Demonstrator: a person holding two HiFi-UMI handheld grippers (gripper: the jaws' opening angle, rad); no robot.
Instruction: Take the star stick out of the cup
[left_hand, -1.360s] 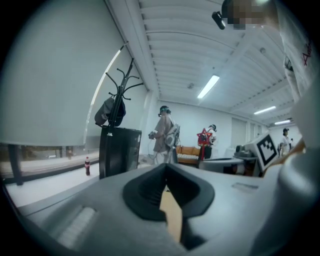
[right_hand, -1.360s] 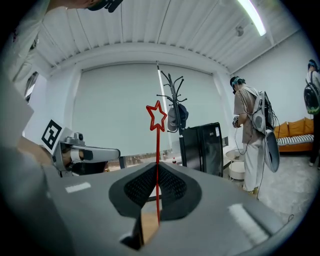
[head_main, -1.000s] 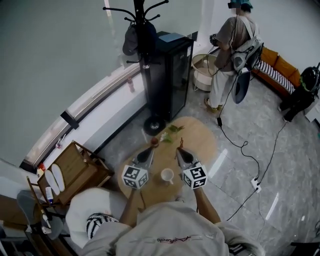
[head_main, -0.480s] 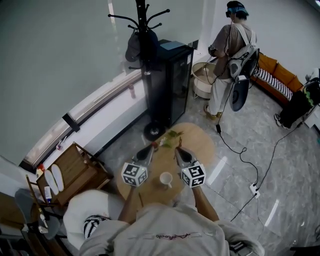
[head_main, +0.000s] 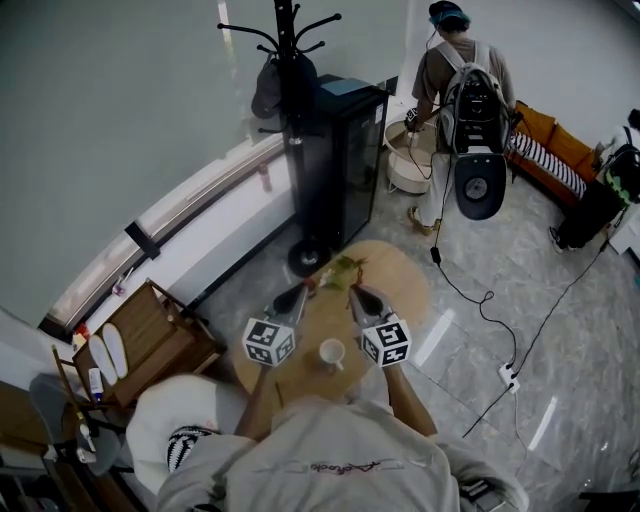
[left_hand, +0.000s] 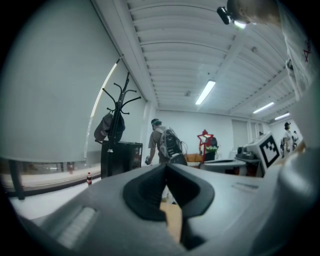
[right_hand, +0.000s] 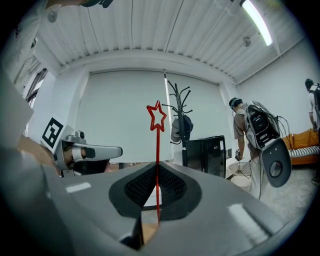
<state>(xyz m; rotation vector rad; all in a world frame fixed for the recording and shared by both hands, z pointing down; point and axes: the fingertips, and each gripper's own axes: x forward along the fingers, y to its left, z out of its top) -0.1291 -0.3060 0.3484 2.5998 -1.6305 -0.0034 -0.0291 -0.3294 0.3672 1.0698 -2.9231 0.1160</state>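
Note:
My right gripper (right_hand: 156, 167) is shut on the thin red star stick (right_hand: 157, 116). The stick runs up between the pads and its star stands upright above them. In the head view this gripper (head_main: 357, 293) is over the round wooden table (head_main: 400, 275), beyond the white cup (head_main: 331, 352) and clear of it. The left gripper (head_main: 291, 298) hovers to the left of the cup, and its jaws meet with nothing in them (left_hand: 166, 167). The cup sits between the two marker cubes, near the table's front edge.
A small green plant (head_main: 346, 267) lies on the table's far side. Beyond it stand a black cabinet (head_main: 340, 150) and a coat stand (head_main: 285, 60). A person with a backpack (head_main: 465, 95) stands at the back right. Cables (head_main: 485, 300) trail over the floor, and a wooden rack (head_main: 150, 340) is at left.
Both grippers sit slightly farther up the table, the star stick still in the right one. The person at the back has turned away, so the backpack now faces me.

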